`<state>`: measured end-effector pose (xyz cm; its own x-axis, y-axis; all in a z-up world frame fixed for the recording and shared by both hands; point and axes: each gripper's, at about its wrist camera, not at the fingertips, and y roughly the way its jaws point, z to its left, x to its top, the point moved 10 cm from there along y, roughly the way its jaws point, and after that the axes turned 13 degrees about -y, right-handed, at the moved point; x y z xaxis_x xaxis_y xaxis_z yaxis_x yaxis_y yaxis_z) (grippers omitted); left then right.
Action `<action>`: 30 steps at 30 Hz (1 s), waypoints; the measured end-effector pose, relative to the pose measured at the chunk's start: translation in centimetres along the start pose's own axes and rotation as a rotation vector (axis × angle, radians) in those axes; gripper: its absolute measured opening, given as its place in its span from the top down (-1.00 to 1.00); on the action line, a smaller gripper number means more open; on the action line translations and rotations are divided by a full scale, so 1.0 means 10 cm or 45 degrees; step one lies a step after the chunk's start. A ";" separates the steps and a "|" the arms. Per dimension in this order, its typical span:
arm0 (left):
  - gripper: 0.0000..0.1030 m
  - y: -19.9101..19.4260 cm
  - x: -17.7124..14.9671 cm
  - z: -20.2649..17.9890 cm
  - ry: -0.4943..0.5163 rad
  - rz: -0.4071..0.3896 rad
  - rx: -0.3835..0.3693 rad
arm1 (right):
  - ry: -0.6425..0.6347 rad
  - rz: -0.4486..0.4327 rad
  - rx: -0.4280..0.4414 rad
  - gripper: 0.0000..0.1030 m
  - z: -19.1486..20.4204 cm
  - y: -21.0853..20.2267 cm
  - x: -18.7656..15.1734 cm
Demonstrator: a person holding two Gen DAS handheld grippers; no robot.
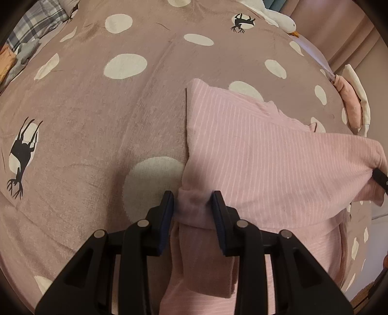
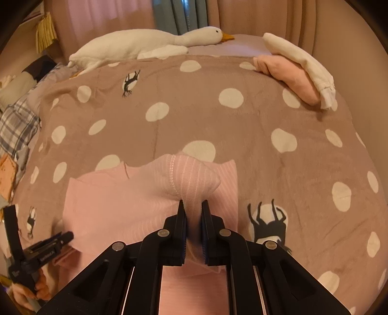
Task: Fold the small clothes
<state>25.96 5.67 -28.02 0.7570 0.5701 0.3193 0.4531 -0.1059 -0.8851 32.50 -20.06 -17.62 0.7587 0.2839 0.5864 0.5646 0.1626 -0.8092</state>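
Pink ribbed garment [image 1: 262, 155] is nearest, bunched up on the bed, held at two spots. Left gripper [image 1: 192, 197]: jaws part open, pads pressed on a rolled wad of the pink fabric, which fills the gap between them. Below that grip the cloth hangs down between the gripper's arms. Right gripper [image 2: 192, 206]: jaws nearly closed, clamped on a thin fold of the same garment next to a stitched seam. In the left wrist view the right gripper's tip shows at the far right edge, pinching the garment's right corner. In the right wrist view the left gripper shows low on the left, with a hand [image 2: 26, 288] wrapped round its handle.

The garment lies right of centre in the left wrist view, its straight left edge running away from the camera; far part lies flat on the bedspread [image 1: 97, 121]. The bedspread is mauve-brown plush with white dots and black deer silhouettes.

Further out, far right: a folded stack, a white piece [image 2: 300, 65] on top of a pink one [image 2: 288, 77]. Far left edge: plaid cloth [image 2: 17, 128] and some orange fabric [image 1: 7, 60], crumpled. At the far end of the bed: a white plush goose [image 2: 150, 46] with an orange beak, lying lengthways, curtains [image 2: 184, 14] behind it.
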 end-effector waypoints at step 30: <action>0.30 0.02 -0.01 0.07 -0.090 0.020 -0.053 | 0.106 0.121 0.034 0.80 -0.17 0.35 -0.35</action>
<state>25.66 6.18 -28.45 0.7300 0.6237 0.2794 0.4614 -0.1481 -0.8747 32.39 -22.11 -22.47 0.8335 0.2198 0.5069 0.4805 0.1642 -0.8615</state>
